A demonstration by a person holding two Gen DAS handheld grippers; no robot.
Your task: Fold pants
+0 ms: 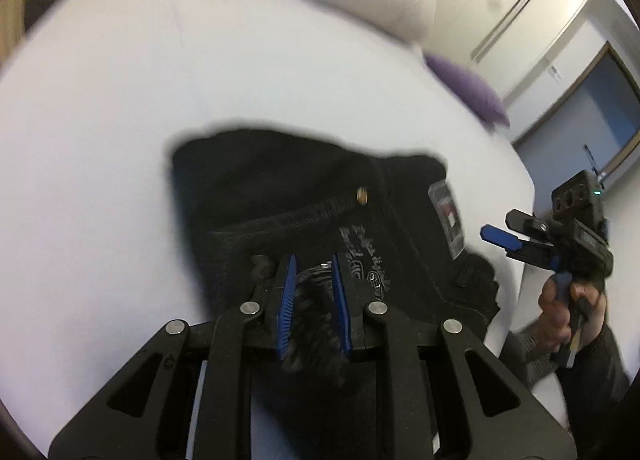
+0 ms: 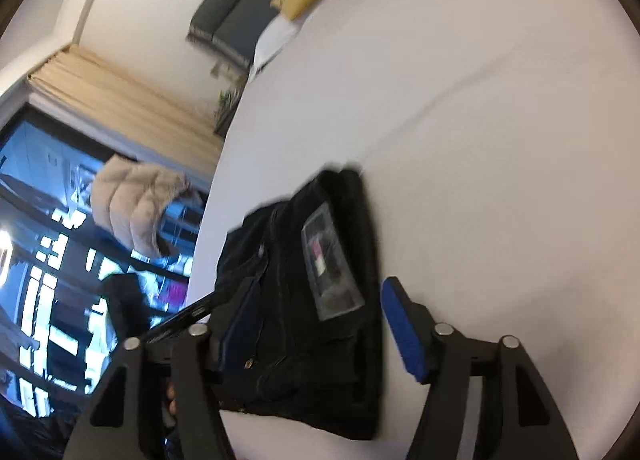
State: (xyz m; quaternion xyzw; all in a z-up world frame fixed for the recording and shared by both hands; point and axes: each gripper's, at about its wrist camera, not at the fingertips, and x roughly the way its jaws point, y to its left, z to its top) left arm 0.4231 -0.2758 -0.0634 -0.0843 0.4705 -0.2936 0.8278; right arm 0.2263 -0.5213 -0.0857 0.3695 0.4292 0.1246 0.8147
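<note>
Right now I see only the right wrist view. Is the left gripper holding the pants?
Observer: Yes. The left gripper is shut on a bunch of the black pants.
Operator: Where is my right gripper from there?
Observer: The right gripper is open, off the edge of the white bed, touching no cloth.
Operator: Anything else near the pants?
Observer: A purple pillow lies beyond them, apart from the pants.
</note>
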